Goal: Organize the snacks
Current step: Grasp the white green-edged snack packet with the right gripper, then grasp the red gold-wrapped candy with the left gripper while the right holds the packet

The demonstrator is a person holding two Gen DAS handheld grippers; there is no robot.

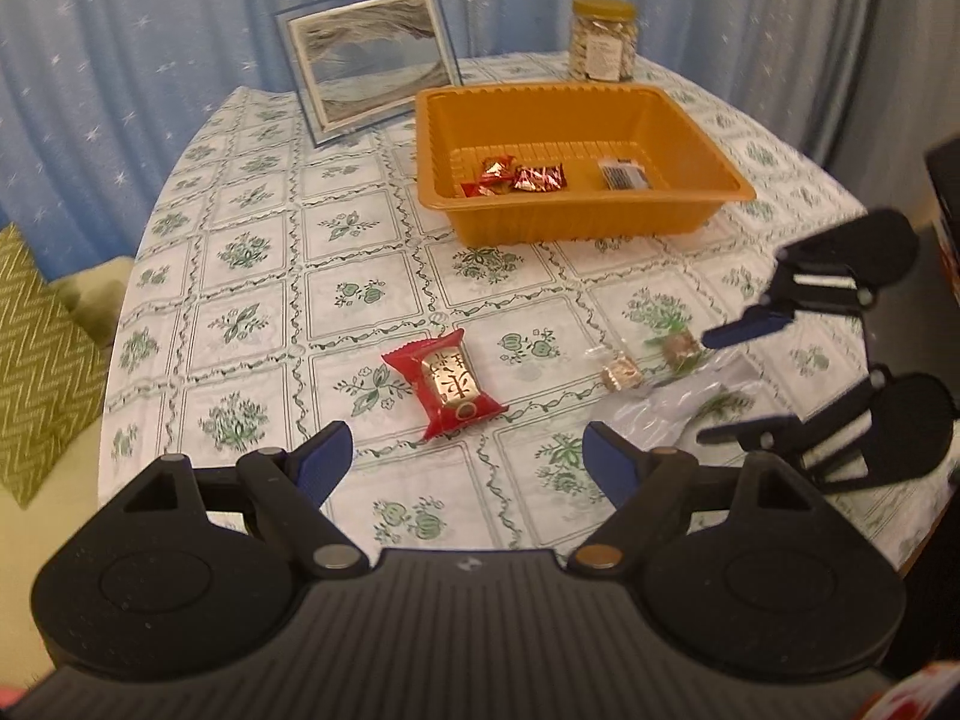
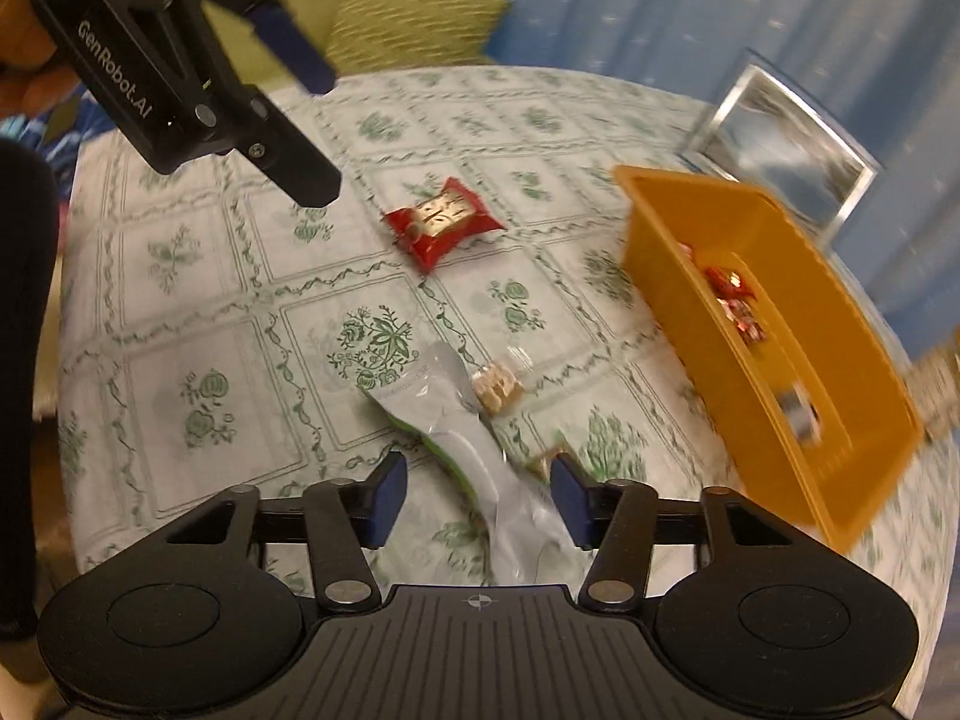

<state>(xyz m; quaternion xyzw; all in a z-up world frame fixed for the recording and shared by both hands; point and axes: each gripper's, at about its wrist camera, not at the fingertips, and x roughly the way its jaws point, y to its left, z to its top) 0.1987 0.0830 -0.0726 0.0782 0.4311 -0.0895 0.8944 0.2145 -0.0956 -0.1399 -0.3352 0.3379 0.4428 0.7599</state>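
A red and gold snack packet lies on the tablecloth just beyond my open left gripper; it also shows in the right wrist view. My right gripper is open, its jaws on either side of a clear and green snack bag that lies on the cloth. In the left wrist view the right gripper straddles that bag. Two small wrapped brown snacks lie by the bag. The orange tray holds red candies and a dark packet.
A framed picture and a jar of snacks stand at the back of the round table. A green cushion lies on the sofa at left. The table edge curves close on the left and right.
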